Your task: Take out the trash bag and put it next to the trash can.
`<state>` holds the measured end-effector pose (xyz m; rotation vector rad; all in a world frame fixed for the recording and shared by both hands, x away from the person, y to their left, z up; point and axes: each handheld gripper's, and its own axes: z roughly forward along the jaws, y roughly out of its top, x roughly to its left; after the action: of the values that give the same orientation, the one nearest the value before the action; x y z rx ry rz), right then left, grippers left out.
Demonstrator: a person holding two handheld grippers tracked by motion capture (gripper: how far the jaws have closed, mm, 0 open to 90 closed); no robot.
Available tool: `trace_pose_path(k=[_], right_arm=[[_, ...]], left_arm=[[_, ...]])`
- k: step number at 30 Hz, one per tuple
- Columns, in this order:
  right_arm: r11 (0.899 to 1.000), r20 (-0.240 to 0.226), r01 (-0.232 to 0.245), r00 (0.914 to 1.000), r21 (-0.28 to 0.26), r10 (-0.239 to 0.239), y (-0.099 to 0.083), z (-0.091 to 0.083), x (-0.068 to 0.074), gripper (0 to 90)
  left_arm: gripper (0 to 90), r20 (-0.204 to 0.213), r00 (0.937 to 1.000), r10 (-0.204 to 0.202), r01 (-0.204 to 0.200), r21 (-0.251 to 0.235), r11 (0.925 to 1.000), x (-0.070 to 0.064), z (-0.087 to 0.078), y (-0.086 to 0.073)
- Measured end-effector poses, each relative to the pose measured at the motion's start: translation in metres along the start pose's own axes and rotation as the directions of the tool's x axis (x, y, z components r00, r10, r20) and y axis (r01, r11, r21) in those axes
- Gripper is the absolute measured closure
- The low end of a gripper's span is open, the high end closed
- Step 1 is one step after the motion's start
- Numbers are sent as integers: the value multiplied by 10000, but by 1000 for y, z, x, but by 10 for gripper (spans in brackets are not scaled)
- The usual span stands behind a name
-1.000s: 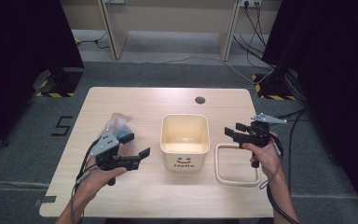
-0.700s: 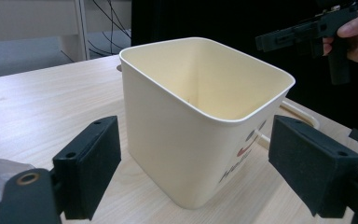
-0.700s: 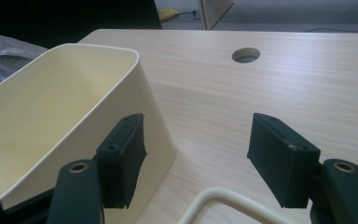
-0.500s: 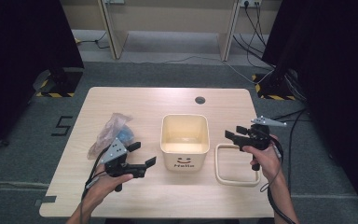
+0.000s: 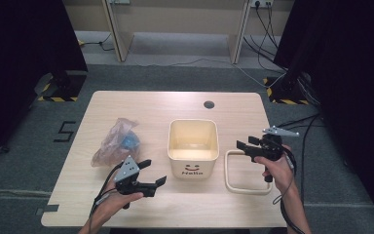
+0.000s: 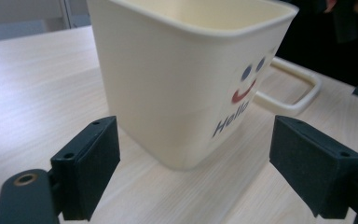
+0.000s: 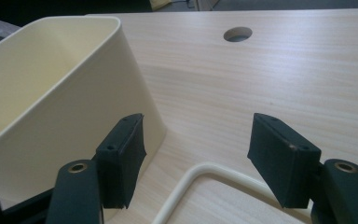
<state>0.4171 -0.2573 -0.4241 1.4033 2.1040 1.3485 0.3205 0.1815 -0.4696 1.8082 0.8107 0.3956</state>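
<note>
On the wooden table (image 5: 126, 105) the cream bin (image 5: 193, 146) stands central, its loose handle (image 5: 243, 171) at 3 o'clock. Both the left gripper (image 5: 152, 173) and right gripper (image 5: 240, 146) have jaws apart, holding nothing. I think the right gripper should lower squarely over the handle before closing

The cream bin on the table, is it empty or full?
Empty. The high view looks into the cream bin and shows only its bare inside walls and floor.

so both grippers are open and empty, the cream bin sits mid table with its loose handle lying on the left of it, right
Not quite. The loose handle lies to the right of the cream bin, as the high view shows. The rest holds: the left gripper and the right gripper are both open and empty.
</note>
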Motion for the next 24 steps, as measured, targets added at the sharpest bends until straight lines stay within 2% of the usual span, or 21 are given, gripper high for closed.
trace_pose_path(k=[4,12,15,17,19,22,23,24], right_arm=[[9999,35,-97,9999,88,97,-4,1,-2,359],[9997,157,-199,9997,110,197,-9,-1,-7,358],[9996,240,-209,9995,164,205,-11,-2,-8,358],[9995,250,-250,9994,191,245,-12,-2,-9,358],[9996,245,-235,9994,182,231,-12,-2,-9,358],[9995,247,-244,9994,184,239,-13,-2,-9,358],[9997,259,-203,9995,165,198,-13,-3,-9,358],[9997,259,-203,9995,165,198,-13,-3,-9,358]], left_arm=[[156,-151,9999,-82,86,279,9996,4,4,-12],[158,-244,9990,366,-336,1147,9928,6,13,-30],[159,-353,9974,625,-560,1607,9854,6,17,-35],[159,-402,9974,593,-501,1992,9787,7,18,-37],[159,-433,9972,610,-505,2127,9758,7,18,-38],[160,-463,9957,801,-657,2555,9646,9,20,-42],[161,-476,9956,806,-639,2837,9568,9,21,-44],[161,-476,9956,806,-639,2837,9568,9,21,-44]])
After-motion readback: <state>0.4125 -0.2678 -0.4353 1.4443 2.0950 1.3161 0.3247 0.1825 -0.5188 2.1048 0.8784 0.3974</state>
